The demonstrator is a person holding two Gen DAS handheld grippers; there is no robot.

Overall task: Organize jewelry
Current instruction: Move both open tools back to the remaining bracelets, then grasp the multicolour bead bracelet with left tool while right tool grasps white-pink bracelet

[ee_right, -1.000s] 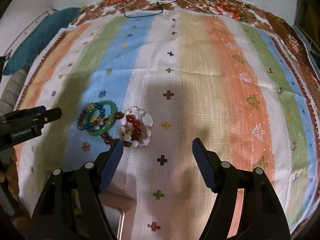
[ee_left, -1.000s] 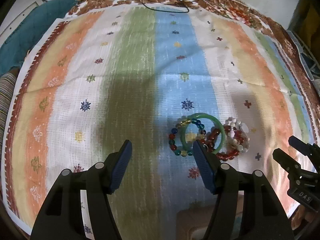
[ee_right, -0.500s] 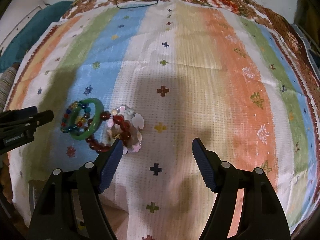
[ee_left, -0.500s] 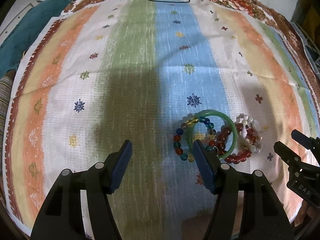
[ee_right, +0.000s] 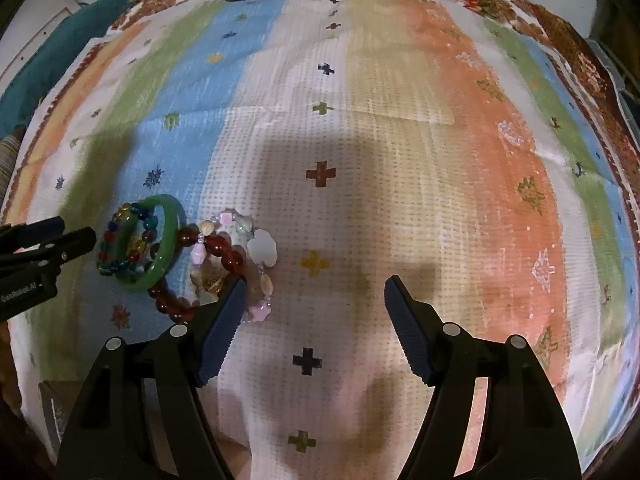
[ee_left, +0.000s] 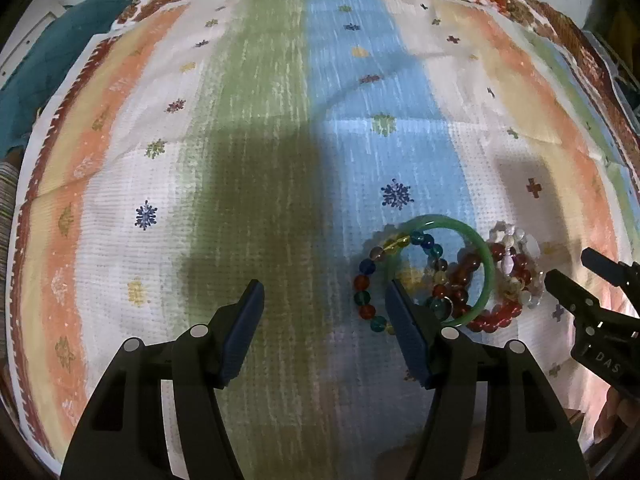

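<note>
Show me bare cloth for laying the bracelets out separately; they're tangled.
Free: the orange stripe right of the pale bracelet, and the green stripe left of the green bangle. Crowded: the bracelet heap between left gripper and right gripper.

My left gripper (ee_left: 324,300) has advanced over the striped cloth (ee_left: 260,120) toward the bracelet pile. In its view the green bangle (ee_left: 486,264) sat ahead of my right finger a second ago; that finger (ee_left: 404,320) now overlaps the bangle's near-left rim and the multicolour bead bracelet (ee_left: 362,268) inside it. My right gripper (ee_right: 312,300) has likewise closed in: its left finger (ee_right: 224,316) now covers part of the pale bead bracelet (ee_right: 262,248) and the dark red bead bracelet (ee_right: 224,248), previously just clear of it. Both jaw gaps read unchanged in width. The bracelets themselves show no displacement on the cloth.
</note>
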